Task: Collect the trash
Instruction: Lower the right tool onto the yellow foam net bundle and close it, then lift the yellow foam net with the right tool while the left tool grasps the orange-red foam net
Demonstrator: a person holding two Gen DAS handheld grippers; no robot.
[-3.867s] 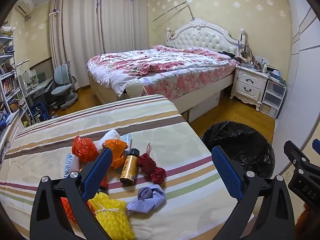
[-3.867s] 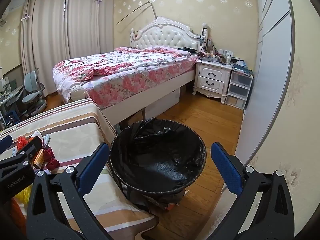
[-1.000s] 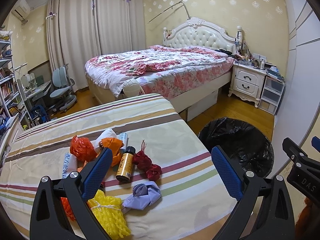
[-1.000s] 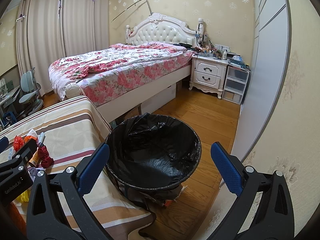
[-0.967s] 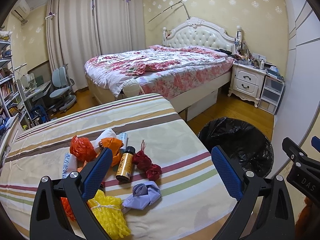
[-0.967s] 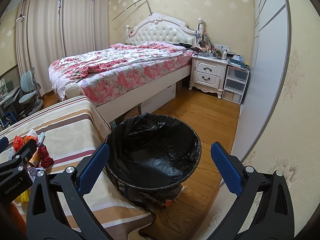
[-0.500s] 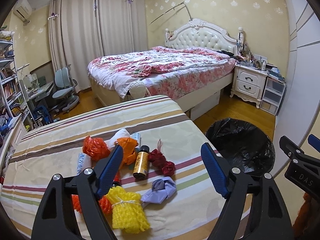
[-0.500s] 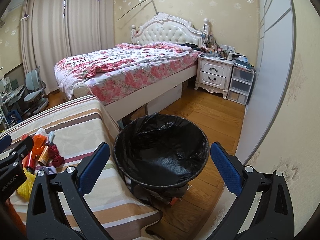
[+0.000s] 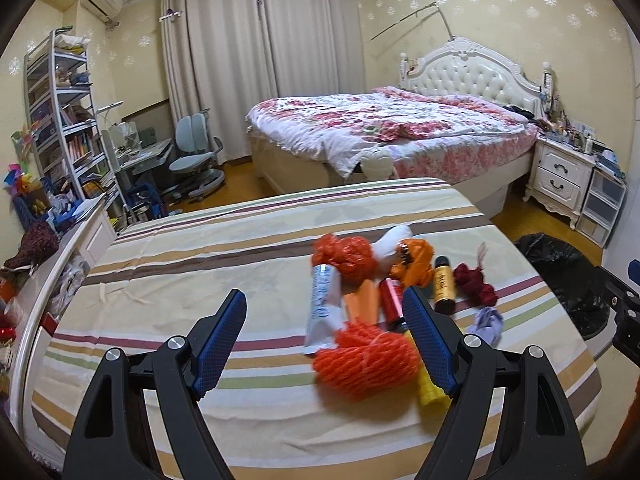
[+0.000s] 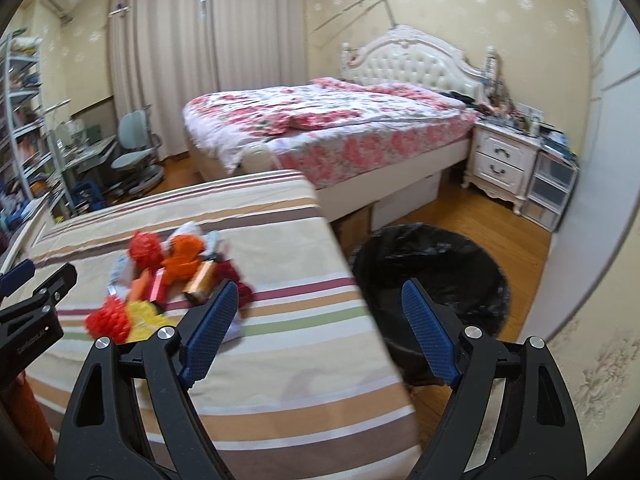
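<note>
The right wrist view is motion-blurred; the pile of coloured trash [image 10: 176,276] on the striped bedcover [image 10: 280,344] resolves poorly. The black-lined round bin [image 10: 432,276] shows no contents. Left gripper [image 9: 324,344] and right gripper [image 10: 316,332]: jaws spread, just been narrowing, gripping nothing.

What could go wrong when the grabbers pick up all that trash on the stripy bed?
The trash pile is tightly bunched, so the open left gripper might pinch two pieces together and drop one. The gold bottle looks round, so it could roll if bumped. The black bin stands on the floor past the stripy bed's edge, so anything carried loosely might fall short.
</note>
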